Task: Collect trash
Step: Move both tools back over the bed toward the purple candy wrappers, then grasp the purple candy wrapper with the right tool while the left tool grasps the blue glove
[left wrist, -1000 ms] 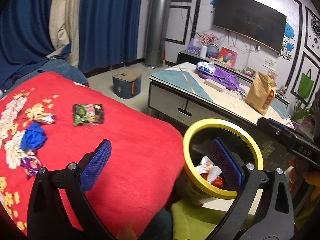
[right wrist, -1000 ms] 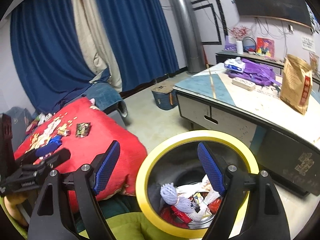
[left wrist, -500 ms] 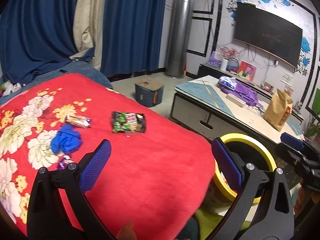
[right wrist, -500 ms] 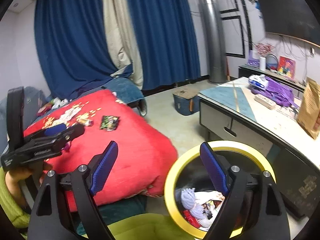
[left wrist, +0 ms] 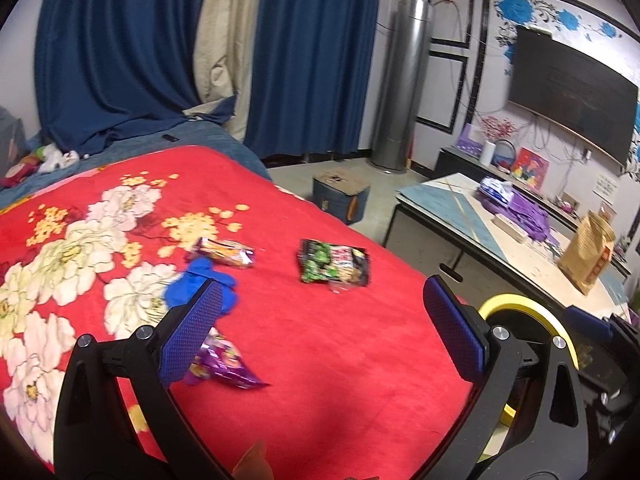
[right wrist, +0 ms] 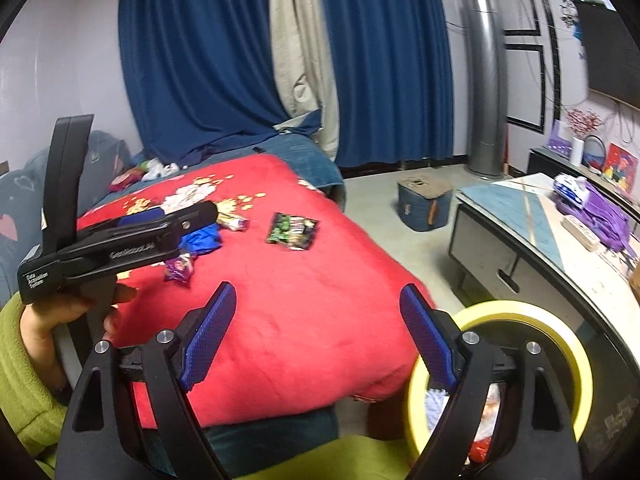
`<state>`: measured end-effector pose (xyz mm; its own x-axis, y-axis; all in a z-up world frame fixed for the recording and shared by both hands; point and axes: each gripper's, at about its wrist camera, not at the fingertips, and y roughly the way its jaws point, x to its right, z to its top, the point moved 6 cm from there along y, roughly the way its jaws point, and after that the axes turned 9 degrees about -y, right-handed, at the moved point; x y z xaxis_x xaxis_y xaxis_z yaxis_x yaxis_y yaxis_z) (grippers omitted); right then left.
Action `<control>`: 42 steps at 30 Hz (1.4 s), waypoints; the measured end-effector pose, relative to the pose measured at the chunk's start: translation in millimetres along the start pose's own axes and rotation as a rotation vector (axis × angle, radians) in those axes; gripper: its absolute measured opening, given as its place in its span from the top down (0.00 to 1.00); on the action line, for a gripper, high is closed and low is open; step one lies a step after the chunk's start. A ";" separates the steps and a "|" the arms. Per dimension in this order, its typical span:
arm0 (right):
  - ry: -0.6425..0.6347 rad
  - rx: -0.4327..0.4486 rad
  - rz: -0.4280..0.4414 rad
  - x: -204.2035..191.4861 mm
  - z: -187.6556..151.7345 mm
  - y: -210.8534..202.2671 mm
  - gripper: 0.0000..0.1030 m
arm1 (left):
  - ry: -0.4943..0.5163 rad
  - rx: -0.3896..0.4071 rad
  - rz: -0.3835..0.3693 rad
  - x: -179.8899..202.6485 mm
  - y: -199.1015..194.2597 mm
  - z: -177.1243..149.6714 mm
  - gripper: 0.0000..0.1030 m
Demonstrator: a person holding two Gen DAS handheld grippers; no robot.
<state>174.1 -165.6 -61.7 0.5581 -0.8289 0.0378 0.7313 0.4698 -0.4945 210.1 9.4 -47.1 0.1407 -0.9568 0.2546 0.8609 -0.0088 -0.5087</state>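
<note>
**Both grippers empty over the red blanket, four pieces of trash ahead**

Nearest the cameras, the left gripper (left wrist: 320,312) and the right gripper (right wrist: 316,320) each have their jaws spread wide with nothing between them. In the right wrist view the left gripper's black body shows at the left, held by a hand (right wrist: 60,316) in a green sleeve.

At the right, beside the bed's edge, stands a yellow-rimmed trash bin (right wrist: 560,320) with wrappers already inside.

On the red floral blanket (left wrist: 340,360), closest to the left gripper, a purple wrapper (left wrist: 226,364) lies partly behind its left blue pad, long axis running down to the right. Just beyond it sits a crumpled blue glove (left wrist: 200,284). Touching the glove's far side is an orange snack packet (left wrist: 226,251), long axis roughly left to right, tilted slightly. Farther right, apart from these, a green-and-black snack bag (left wrist: 334,266) lies flat, long axis also across the view.

Beyond the bed are a low table (left wrist: 460,208) carrying a brown paper bag (left wrist: 586,256), and blue curtains (left wrist: 312,52).
</note>
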 end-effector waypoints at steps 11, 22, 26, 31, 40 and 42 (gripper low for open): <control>-0.072 -0.052 0.095 -42.5 8.6 43.4 0.21 | -0.082 -0.024 0.087 -59.1 5.0 20.9 0.10; -0.166 -0.090 0.182 -94.7 5.5 78.8 0.21 | -0.204 -0.080 0.121 -123.0 18.4 24.9 0.10; -0.195 -0.099 0.222 -111.9 7.6 93.7 0.23 | -0.229 -0.104 0.116 -132.6 26.8 22.2 0.10; -0.248 -0.111 0.261 -132.9 9.0 112.2 0.33 | -0.259 -0.143 0.086 -139.2 41.7 17.1 0.19; -0.249 -0.152 0.319 -147.5 9.5 140.8 0.59 | -0.348 -0.223 -0.014 -142.8 66.8 9.1 0.29; -0.232 -0.161 0.343 -149.3 8.7 143.2 0.66 | -0.378 -0.254 -0.047 -141.6 75.2 5.9 0.32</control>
<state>198.9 28.1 -130.6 0.8444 -0.5347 0.0329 0.4284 0.6371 -0.6407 257.8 146.0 -116.6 0.3139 -0.7807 0.5403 0.7299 -0.1656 -0.6632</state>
